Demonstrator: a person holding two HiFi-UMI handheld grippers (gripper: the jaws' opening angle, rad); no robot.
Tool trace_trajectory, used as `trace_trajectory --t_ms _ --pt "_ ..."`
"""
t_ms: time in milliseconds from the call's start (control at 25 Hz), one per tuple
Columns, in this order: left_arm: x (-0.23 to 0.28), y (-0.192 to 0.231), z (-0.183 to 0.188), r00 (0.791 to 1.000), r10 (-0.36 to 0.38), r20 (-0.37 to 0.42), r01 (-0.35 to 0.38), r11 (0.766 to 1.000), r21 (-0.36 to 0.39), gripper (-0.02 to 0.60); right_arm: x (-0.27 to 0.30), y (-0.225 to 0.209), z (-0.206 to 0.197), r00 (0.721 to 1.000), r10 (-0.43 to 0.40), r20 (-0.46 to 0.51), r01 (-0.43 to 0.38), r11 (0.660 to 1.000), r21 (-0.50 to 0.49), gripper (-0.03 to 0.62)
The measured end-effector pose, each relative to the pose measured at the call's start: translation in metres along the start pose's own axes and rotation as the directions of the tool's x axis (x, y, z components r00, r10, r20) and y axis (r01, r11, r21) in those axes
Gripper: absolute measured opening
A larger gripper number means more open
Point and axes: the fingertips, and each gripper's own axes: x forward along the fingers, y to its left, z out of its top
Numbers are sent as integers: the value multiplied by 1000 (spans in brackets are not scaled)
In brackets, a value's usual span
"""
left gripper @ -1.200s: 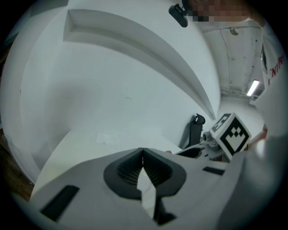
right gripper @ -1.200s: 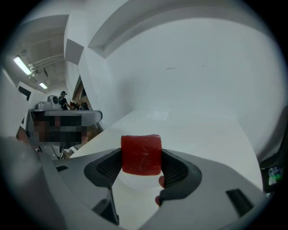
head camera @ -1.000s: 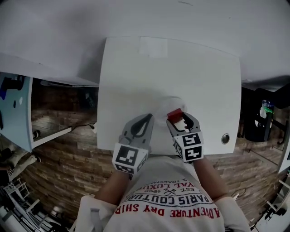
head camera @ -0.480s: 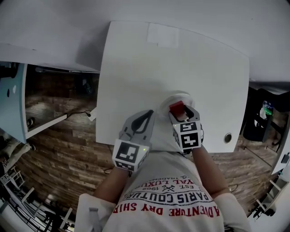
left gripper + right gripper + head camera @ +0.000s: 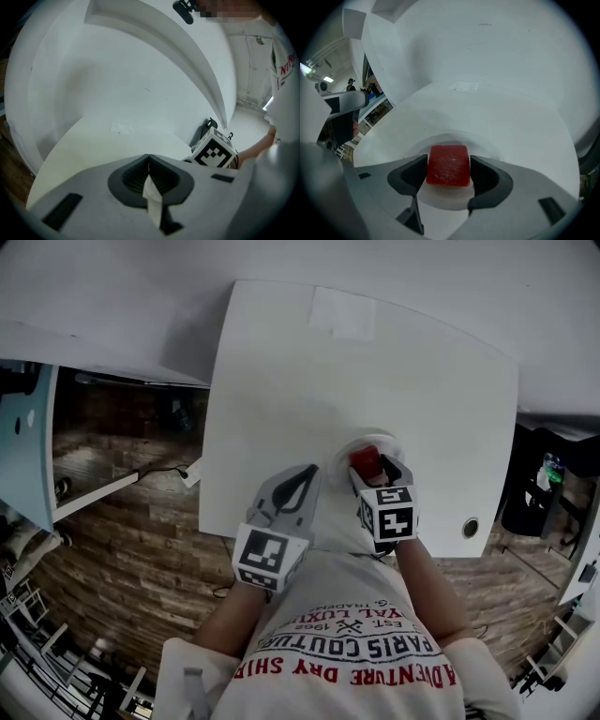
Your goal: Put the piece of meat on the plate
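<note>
Pinching a grainy red meat cube (image 5: 448, 165), right gripper (image 5: 448, 171) overhangs round white plate (image 5: 443, 197); left gripper (image 5: 149, 158) fingers (image 5: 129, 180) meet.

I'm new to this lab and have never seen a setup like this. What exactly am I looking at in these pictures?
There is no robot here. A person holds a hand tool with a two-jaw claw in each hand. The overhead picture comes from a camera on the person's head, looking down at a white table. The other two come from cameras riding on each tool, looking along its jaws. The left claw has its jaws together. The right claw is clamped on a red piece of meat, over a white plate on the table. I cannot tell whether the meat touches the plate. The cube with square markers is part of each tool.
</note>
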Motion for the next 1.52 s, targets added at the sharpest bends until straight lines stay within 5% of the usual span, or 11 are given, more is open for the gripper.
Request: trace_trajectory --t_ms 400,520,680,840,960,1320,1520 --pt "5 -9 23 999 -10 37 8 999 45 6 -31 1 25 993 79 87 -86 992 88 271" --pt "6 -18 35 998 -26 54 22 997 72 6 -56 -1 47 980 60 192 -75 995 72 126" --pt "2 -32 55 996 -52 76 44 993 107 6 -103 10 84 910 79 407 -86 996 -1 17" --pt "-4 -50 82 989 -77 129 57 987 150 6 -152 20 112 810 116 575 -114 993 -40 12" --pt "-8 -64 105 979 -105 176 71 979 190 6 -176 18 123 763 98 638 -91 995 -44 12" --pt "-24 -89 145 954 -157 255 87 960 266 6 -223 10 128 667 54 743 -15 998 -59 12" --pt "-29 -97 146 950 -172 260 97 956 277 6 -233 6 128 645 20 764 4 1000 -30 12"
